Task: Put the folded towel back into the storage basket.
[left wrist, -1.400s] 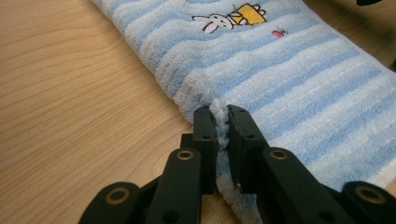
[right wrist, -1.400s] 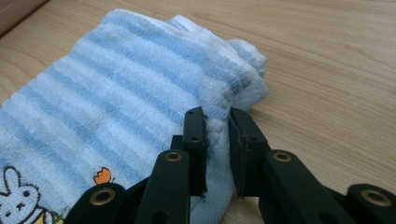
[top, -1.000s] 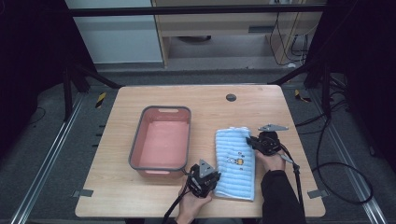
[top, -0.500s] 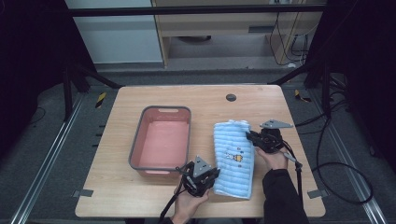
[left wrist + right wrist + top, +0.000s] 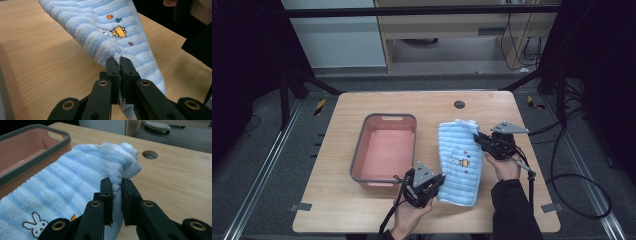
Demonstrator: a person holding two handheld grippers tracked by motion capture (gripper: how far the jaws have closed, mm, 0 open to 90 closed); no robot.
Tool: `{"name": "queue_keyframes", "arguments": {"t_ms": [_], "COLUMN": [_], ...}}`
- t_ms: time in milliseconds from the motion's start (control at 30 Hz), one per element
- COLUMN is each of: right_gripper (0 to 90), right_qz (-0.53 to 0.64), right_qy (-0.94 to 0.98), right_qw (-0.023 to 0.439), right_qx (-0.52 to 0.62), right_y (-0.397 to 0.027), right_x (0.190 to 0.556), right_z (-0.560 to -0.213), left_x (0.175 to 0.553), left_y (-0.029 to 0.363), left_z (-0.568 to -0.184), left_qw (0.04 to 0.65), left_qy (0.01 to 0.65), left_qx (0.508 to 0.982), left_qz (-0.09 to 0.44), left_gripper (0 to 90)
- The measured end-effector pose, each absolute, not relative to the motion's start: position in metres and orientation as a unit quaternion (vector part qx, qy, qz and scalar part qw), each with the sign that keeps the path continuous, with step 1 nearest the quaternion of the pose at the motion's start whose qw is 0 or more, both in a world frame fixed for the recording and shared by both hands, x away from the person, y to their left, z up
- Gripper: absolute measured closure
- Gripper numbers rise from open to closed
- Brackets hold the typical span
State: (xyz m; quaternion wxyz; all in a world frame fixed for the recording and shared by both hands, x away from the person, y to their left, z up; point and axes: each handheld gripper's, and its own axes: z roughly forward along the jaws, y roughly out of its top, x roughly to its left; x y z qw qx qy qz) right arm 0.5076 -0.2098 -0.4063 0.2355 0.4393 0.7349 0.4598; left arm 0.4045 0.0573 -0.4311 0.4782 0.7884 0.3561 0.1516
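A light blue striped towel (image 5: pixel 459 159) is held between two hand-held grippers above a pale wooden surface (image 5: pixel 337 210). The left gripper (image 5: pixel 435 183) is clenched on the towel's near corner, and the right gripper (image 5: pixel 478 139) is clenched on its far right edge. In each gripper view, terry cloth is seen pinched between the black jaws. The towel's long axis runs away from the person, from the left gripper at the near end toward a bunched far end close to a round hole (image 5: pixel 459 104) in the surface. The cloth is thus stretched between the two grips, with neither hand clearly nearer to it than the other.

A pink tray (image 5: pixel 358 161) with a grey rim stands just beside the towel, on its left. Any move toward that tray would be sideways, across the towel's length, and the left gripper lies nearer to the tray.

The towel is soft, thick and looped, with raised bands of pale and deeper blue, and a small embroidered rabbit (image 5: pixel 36 221) with an orange shape beside it. How much of the cloth rests on the surface cannot be told with certainty; the far end appears to sag onto it. The tray is smooth, rigid plastic, rectangular with rounded corners.
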Motion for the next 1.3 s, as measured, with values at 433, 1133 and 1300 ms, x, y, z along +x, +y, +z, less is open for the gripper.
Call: {"name": "queue_keyframes", "arguments": {"t_ms": [433, 1133, 1300], "right_gripper": [80.7, 80.8, 80.8], "right_qz": [0.471, 0.495, 0.496], "right_qy": [0.728, 0.718, 0.719], "right_qw": [0.261, 0.283, 0.285], "right_qx": [0.424, 0.4, 0.394], "right_y": [-0.197, -0.164, -0.155], "right_x": [0.506, 0.509, 0.511], "right_z": [-0.376, -0.33, -0.321], "left_x": [0.403, 0.401, 0.401], "left_y": [0.073, 0.104, 0.113], "left_z": [-0.404, -0.369, -0.362], "left_qw": [0.495, 0.511, 0.513], "left_qy": [0.352, 0.348, 0.349], "left_qx": [0.776, 0.757, 0.753], "left_qz": [0.172, 0.211, 0.218], "left_gripper": [86.4, 86.4, 86.3]}}
